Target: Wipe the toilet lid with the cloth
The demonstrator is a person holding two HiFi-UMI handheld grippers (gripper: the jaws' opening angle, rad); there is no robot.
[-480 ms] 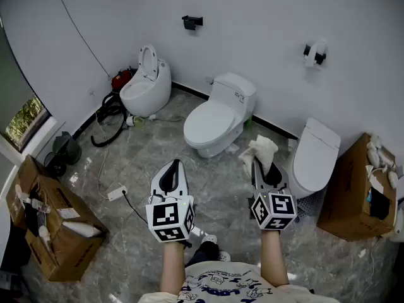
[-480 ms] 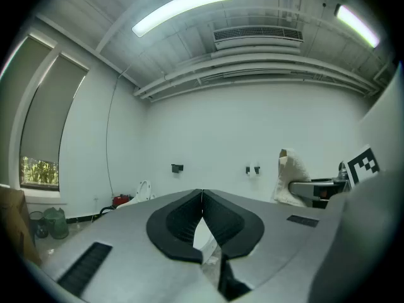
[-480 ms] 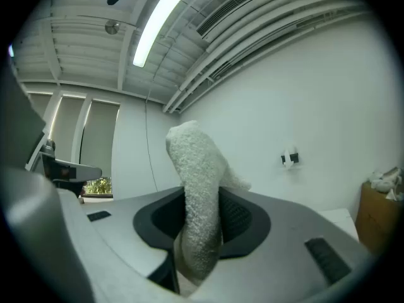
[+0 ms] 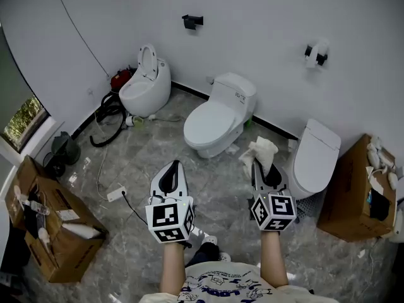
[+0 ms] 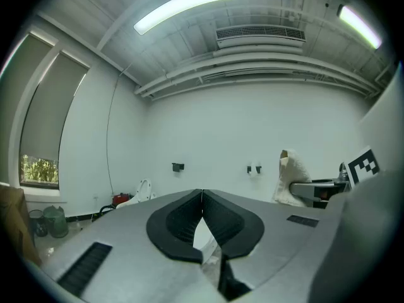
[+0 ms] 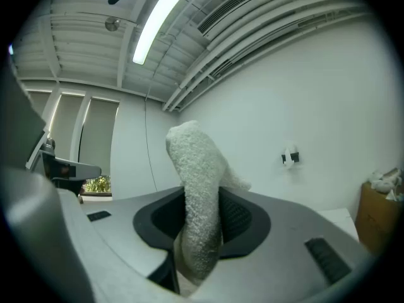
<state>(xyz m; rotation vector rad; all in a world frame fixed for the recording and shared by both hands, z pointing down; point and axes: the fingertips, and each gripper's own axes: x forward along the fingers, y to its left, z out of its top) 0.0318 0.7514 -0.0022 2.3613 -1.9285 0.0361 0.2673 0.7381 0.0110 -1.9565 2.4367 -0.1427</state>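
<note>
- where is the cloth (image 6: 196, 194)?
- pinched tight in the right gripper (image 4: 258, 166). it is white and fluffy. it sticks up in a bunch, in the air, apart from the toilet lid (image 4: 211, 120).
- and the left gripper (image 5: 202, 193)?
- squeezed closed, holding nothing.
</note>
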